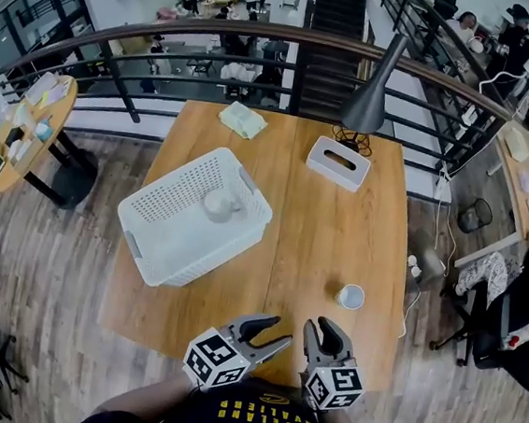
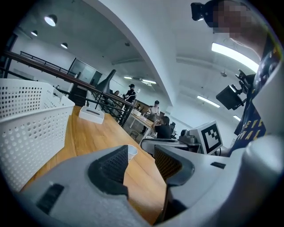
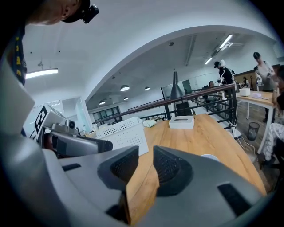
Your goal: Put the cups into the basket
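A white perforated basket (image 1: 165, 194) stands on the left half of the wooden table (image 1: 328, 231), with one white cup (image 1: 220, 203) inside it. A second white cup (image 1: 350, 297) stands upright on the table's right side. Both grippers hover at the near edge. My left gripper (image 1: 280, 332) is open with nothing between its jaws, and my right gripper (image 1: 320, 326) is narrowly open and empty. In the left gripper view the cup (image 2: 132, 152) shows beyond the jaws (image 2: 141, 155), the basket (image 2: 31, 128) at left. In the right gripper view the cup (image 3: 208, 156) peeks over the right jaw (image 3: 145, 162).
A white tissue box (image 1: 337, 163) and a grey desk lamp (image 1: 372, 95) stand at the far right of the table, a pale cloth (image 1: 242, 119) at the far edge. A black railing (image 1: 261, 65) runs behind the table.
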`<act>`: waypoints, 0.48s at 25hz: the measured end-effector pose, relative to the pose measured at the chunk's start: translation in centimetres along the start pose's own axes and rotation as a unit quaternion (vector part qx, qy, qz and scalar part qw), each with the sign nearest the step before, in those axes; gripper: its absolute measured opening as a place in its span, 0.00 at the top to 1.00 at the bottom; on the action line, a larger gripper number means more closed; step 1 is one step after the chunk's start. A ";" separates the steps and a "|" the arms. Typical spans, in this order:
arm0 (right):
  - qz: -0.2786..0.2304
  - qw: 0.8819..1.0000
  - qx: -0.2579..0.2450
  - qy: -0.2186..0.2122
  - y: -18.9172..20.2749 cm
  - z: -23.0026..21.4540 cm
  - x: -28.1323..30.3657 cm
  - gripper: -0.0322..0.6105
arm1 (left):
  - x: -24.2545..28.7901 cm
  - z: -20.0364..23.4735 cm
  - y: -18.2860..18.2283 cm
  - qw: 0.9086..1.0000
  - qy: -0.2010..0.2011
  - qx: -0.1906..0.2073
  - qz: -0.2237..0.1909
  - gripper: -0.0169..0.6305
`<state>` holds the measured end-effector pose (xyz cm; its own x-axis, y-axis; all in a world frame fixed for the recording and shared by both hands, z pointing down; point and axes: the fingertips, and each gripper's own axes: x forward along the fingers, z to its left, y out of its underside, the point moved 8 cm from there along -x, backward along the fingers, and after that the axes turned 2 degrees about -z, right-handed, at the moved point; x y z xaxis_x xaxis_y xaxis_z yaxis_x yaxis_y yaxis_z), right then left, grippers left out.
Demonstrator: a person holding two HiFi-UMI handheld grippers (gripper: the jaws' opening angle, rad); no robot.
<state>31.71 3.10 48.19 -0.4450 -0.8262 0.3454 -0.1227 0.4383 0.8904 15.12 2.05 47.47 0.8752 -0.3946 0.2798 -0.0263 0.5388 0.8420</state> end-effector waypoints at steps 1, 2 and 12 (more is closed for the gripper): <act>0.005 1.000 0.005 -0.003 0.1 -1.2 0.1 0.79 | 1.1 -0.2 0.0 1.000 -0.003 0.002 0.005 0.70; 0.010 1.000 0.009 -0.008 0.2 -2.4 0.3 0.76 | 2.2 -0.3 -0.1 1.000 -0.006 0.002 0.011 0.69; 0.062 0.997 -0.038 -0.019 0.6 -11.9 0.8 0.59 | 10.6 -2.3 -0.4 0.998 -0.022 0.017 0.050 0.65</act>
<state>41.82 -1.51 52.48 -0.4854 -0.7527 0.4448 0.0031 0.5072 0.8618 25.50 -0.68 49.05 0.8450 -0.3737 0.3825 -0.1293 0.5513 0.8242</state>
